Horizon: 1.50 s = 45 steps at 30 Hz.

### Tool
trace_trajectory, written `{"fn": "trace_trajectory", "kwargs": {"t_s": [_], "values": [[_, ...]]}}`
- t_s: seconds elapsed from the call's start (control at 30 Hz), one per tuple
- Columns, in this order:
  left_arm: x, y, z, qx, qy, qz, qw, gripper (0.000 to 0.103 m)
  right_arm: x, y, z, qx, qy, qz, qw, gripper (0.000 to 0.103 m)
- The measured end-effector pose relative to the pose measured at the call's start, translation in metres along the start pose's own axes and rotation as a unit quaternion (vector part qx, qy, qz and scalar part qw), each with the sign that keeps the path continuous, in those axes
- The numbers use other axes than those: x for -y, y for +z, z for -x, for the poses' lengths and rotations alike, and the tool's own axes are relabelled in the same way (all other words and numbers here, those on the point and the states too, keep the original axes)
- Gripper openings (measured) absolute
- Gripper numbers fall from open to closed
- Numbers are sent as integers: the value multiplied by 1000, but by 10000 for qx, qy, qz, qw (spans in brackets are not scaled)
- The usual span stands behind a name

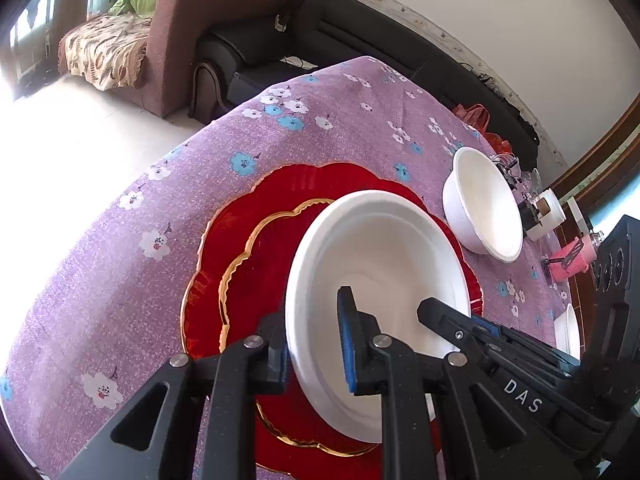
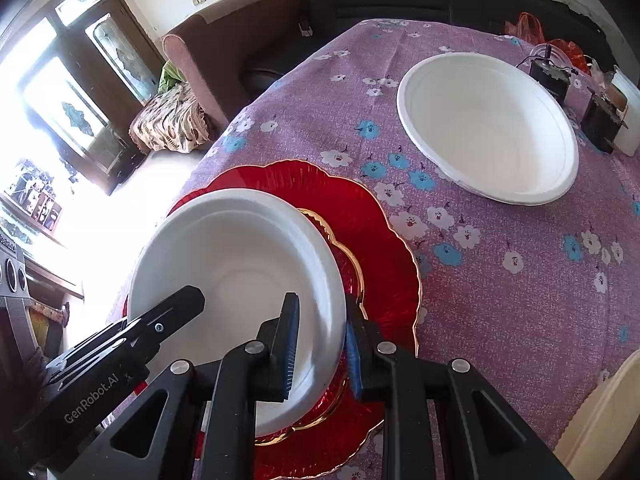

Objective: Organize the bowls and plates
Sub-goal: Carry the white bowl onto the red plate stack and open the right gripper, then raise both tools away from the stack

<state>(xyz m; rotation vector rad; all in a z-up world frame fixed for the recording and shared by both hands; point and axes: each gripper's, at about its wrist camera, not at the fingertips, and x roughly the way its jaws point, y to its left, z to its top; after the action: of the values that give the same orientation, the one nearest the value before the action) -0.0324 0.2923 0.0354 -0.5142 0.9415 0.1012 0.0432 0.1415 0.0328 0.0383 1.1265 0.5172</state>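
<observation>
Two tools, left tool (image 1: 316, 344) and right tool (image 2: 320, 344), pinch opposite rims of my white bowl (image 2: 240, 264) above the red plates (image 2: 384, 248); second bowl (image 2: 488, 128) lies far right.

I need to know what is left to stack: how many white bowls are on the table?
2: one white foam bowl on the red plates, one white foam bowl alone on the purple tablecloth. Others may be out of view.
</observation>
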Motion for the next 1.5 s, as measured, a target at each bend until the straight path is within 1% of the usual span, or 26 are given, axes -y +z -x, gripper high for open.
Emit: {"fn": "trace_trajectory", "kwargs": {"t_s": [0.1,0.13,0.17,0.2,0.23,0.27,0.37,0.43,0.5,0.6,0.63,0.67,0.7,0.73,0.77,0.8,0.83,0.9,0.93,0.97,1.0,1.1,1.2,1.37,1.4,1.5], "values": [[1,1,0,51,62,-73,9999,27,1,2,-6,-37,46,22,10000,23],[3,1,0,75,94,-107,9999,36,1,2,-7,-28,46,37,10000,23],[4,2,1,114,109,-141,9998,41,3,2,-7,-2,31,51,10000,23],[6,2,3,159,106,-161,9997,53,2,2,-7,45,-13,71,10000,23],[6,2,4,216,89,-163,9996,60,1,3,-7,120,-58,119,9998,24],[6,2,6,255,64,-161,9995,61,-1,3,-6,211,-126,189,9995,24],[4,2,9,284,-37,-91,9995,63,-5,4,3,449,-217,294,9983,33],[2,1,12,286,-68,-81,9995,64,-4,4,12,627,-185,254,9975,46],[3,-1,18,351,-49,-118,9993,64,-2,3,24,834,-164,221,9961,51],[11,-8,35,606,11,-292,9977,64,-2,-2,46,1139,-245,312,9927,54],[15,-11,42,717,68,-367,9967,64,-4,-5,56,1278,-314,384,9906,58],[20,-15,51,871,157,-461,9950,65,-6,-9,64,1398,-385,451,9884,60],[27,-20,60,1083,310,-574,9920,69,-8,-15,74,1543,-455,531,9855,63],[31,-23,68,1255,451,-655,9889,74,-10,-21,84,1701,-556,643,9818,63],[38,-30,80,1526,665,-754,9832,77,-13,-27,91,1820,-672,751,9781,63],[43,-36,90,1754,829,-821,9776,83,-16,-34,100,1972,-840,885,9727,64],[48,-42,100,1976,977,-886,9714,89,-19,-41,108,2109,-970,976,9678,69],[58,-52,120,2378,1253,-991,9581,91,-20,-55,122,2403,-1168,1036,9580,81],[62,-57,129,2515,1284,-1040,9537,94,-19,-60,129,2552,-1245,978,9538,89],[68,-64,138,2630,1237,-1117,9503,96,-14,-67,135,2636,-1232,891,9526,93],[73,-68,144,2701,1219,-1188,9477,97,-9,-71,140,2660,-1122,811,9540,97],[94,-85,158,2887,1269,-1549,9362,97,12,-83,151,2646,-882,442,9593,97],[117,-100,164,2977,1249,-1876,9277,97,31,-95,165,2728,-911,200,9575,97],[140,-110,158,2855,1096,-2199,9263,97,54,-110,197,3022,-1298,75,9443,99],[143,-111,156,2828,1081,-2239,9264,97,58,-112,204,3096,-1388,55,9407,102],[149,-117,152,2750,1074,-2361,9258,97,70,-118,221,3268,-1630,42,9309,102]]}}
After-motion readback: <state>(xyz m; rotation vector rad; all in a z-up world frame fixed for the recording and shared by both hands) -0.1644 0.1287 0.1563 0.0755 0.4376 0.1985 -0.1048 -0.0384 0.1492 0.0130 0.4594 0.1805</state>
